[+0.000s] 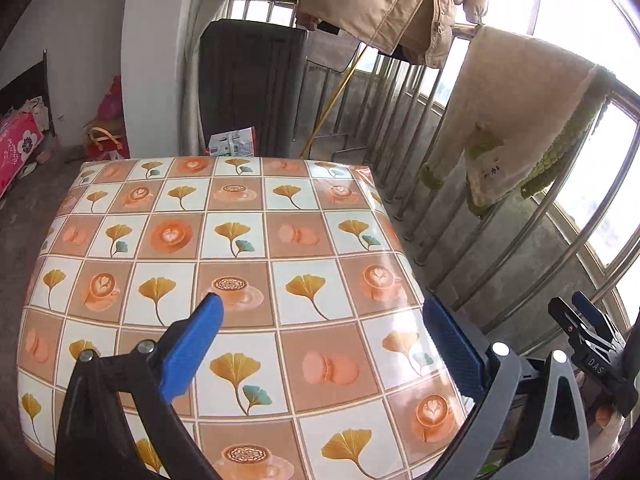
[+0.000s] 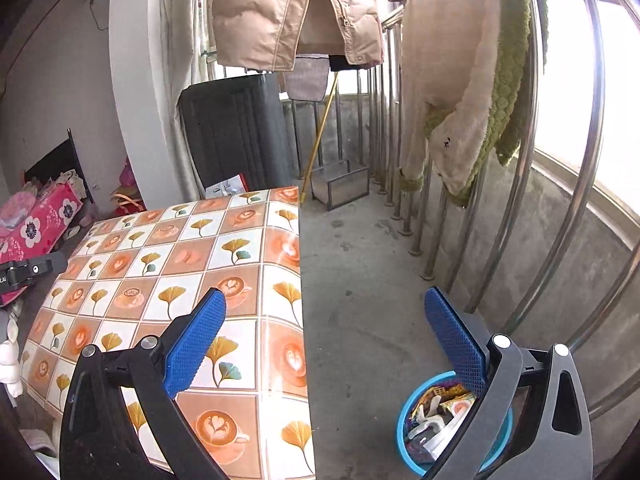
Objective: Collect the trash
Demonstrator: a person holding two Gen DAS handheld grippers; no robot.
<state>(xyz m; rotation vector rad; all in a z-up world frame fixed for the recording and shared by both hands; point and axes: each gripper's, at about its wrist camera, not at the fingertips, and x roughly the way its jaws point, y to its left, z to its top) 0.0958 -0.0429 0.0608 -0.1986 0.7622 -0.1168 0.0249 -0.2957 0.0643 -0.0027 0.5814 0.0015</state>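
Blue ribbed pads face each other wide apart on both tools; nothing sits between either pair.

Left gripper [image 1: 320,332]: fingers [image 1: 200,344] spread fully, empty, hanging over the desk [image 1: 248,240], whose glossy checked oilcloth fills centre frame. No litter visible on the cloth in this view.

Right gripper [image 2: 324,336]: fingers [image 2: 196,344] likewise spread and empty, straddling the desk's right edge and the bare concrete floor [image 2: 360,280]. The other tool shows at each frame's margin.

Trash [image 2: 436,416]: crumpled wrappers and packets, lower right of the right wrist view, heaped inside a blue plastic basket [image 2: 404,432] on the floor, partly hidden behind the right finger.

Judgement: collection looks largely done, as the desk appears bare. Wrappers should be light, soft and crinkly, some slick foil; pinch a bunched fold rather than a flat face. The basket is probably light and stiff; take it by the rim.

Surroundings: steel railing [image 2: 520,208] at right, fleece garment [image 2: 460,92] draped over it.
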